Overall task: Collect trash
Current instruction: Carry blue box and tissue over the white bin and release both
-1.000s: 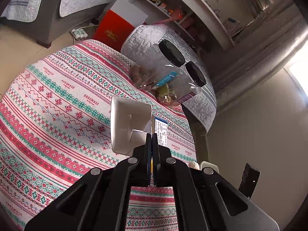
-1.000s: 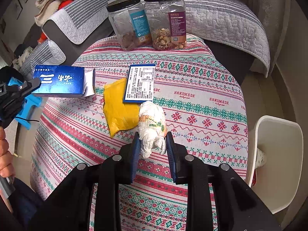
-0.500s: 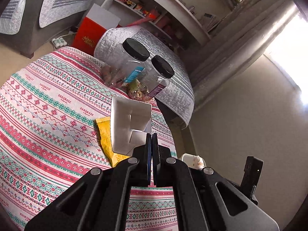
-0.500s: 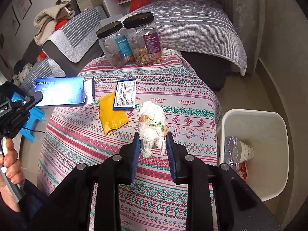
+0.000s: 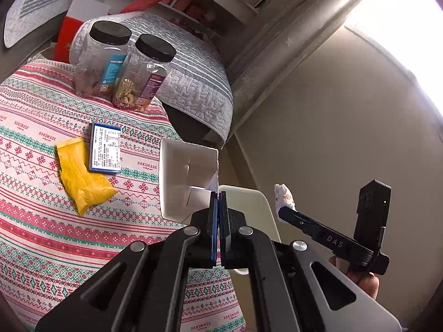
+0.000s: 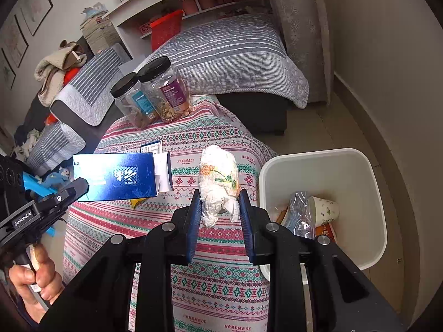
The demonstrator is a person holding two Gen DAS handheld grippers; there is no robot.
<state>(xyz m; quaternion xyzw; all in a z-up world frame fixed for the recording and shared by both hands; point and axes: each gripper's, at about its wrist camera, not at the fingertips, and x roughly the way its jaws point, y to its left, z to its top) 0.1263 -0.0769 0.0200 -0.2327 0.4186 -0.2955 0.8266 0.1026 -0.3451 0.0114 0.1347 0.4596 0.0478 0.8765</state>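
Observation:
My left gripper (image 5: 218,196) is shut on the flap of an open blue carton (image 5: 188,182), whose white inside faces the left wrist camera; its blue side shows in the right wrist view (image 6: 116,177), held above the table. My right gripper (image 6: 218,207) is shut on a crumpled white tissue wad (image 6: 218,182), also seen in the left wrist view (image 5: 283,197), held above the table edge beside the white trash bin (image 6: 371,182). The bin holds a paper cup (image 6: 322,207) and plastic wrap (image 6: 297,215). A yellow packet (image 5: 80,177) and a blue-edged label card (image 5: 106,148) lie on the patterned tablecloth (image 5: 33,221).
Two black-lidded jars (image 5: 108,58) (image 5: 144,74) stand at the table's far edge. A grey quilted sofa (image 6: 235,55) lies behind, with shelves (image 6: 193,2) beyond it. The bin (image 5: 254,207) stands on the floor at the table's right, next to the wall.
Both grippers have swung right toward the bin, carrying the carton and the tissue wad. The bin now shows fully in the right wrist view.

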